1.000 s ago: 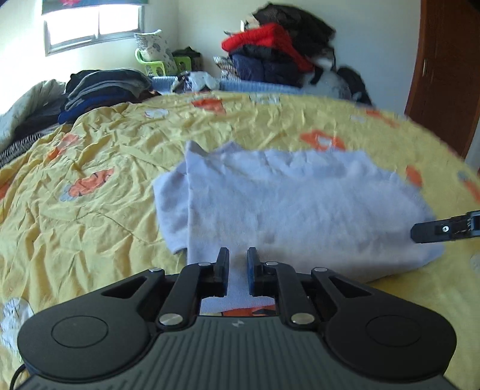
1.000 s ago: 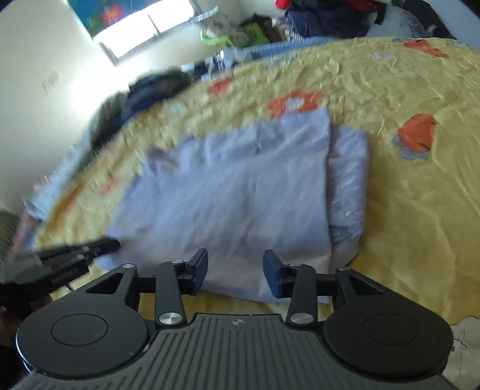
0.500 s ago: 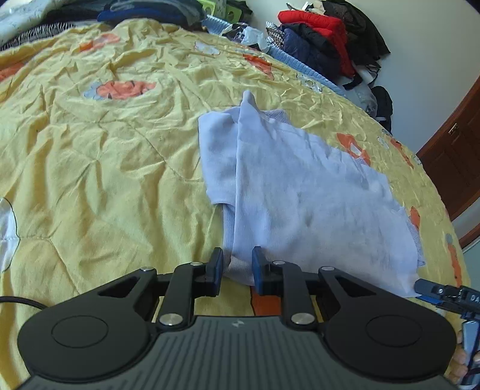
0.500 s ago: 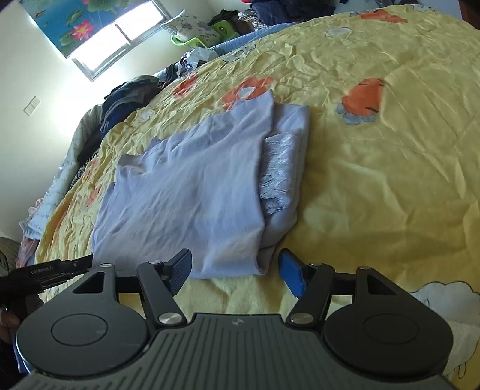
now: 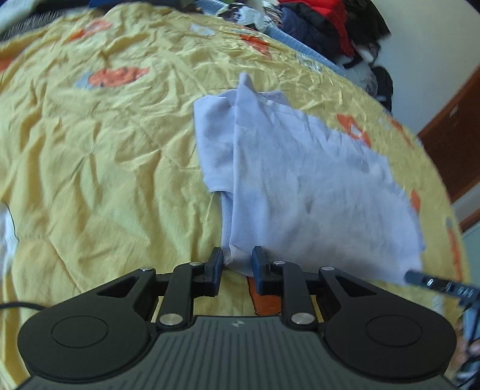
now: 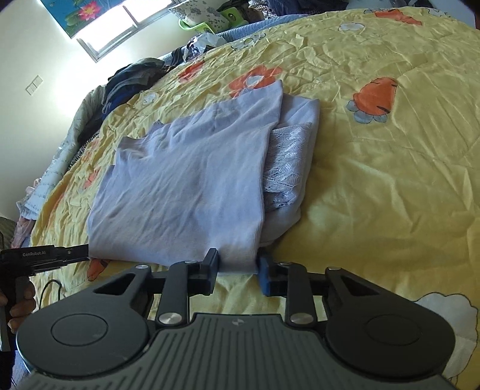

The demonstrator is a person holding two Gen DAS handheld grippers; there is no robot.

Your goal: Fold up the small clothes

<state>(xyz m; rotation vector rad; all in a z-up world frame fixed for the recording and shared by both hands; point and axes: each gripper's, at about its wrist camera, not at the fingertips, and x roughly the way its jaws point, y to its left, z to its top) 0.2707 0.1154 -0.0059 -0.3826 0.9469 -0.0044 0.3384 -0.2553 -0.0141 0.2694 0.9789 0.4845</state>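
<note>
A light purple garment (image 5: pixel 300 180) lies folded on the yellow quilt (image 5: pixel 105 150), with a lacy layer (image 6: pixel 288 168) showing along its right side. My left gripper (image 5: pixel 237 261) is shut on the garment's near left corner, which is bunched between the pads. My right gripper (image 6: pixel 238 265) is at the near right corner (image 6: pixel 237 258). Its jaws are closing, and the folded edge fills the gap from pad to pad. Each gripper shows in the other's view: the right gripper (image 5: pixel 432 282) at the garment's far corner, the left gripper (image 6: pixel 60 255) beside the near hem, held by a hand (image 6: pixel 21 303).
Piles of clothes (image 5: pixel 318 24) line the far side of the bed by the wall, and more dark clothes (image 6: pixel 132 78) lie under the window (image 6: pixel 120 24). A brown door (image 5: pixel 450 129) stands at the right. The quilt stretches wide to the right of the garment (image 6: pixel 390 180).
Both grippers came down to the garment's near edge. The left one rolled and took the left corner. The right one opened wide, then narrowed around the right corner.
</note>
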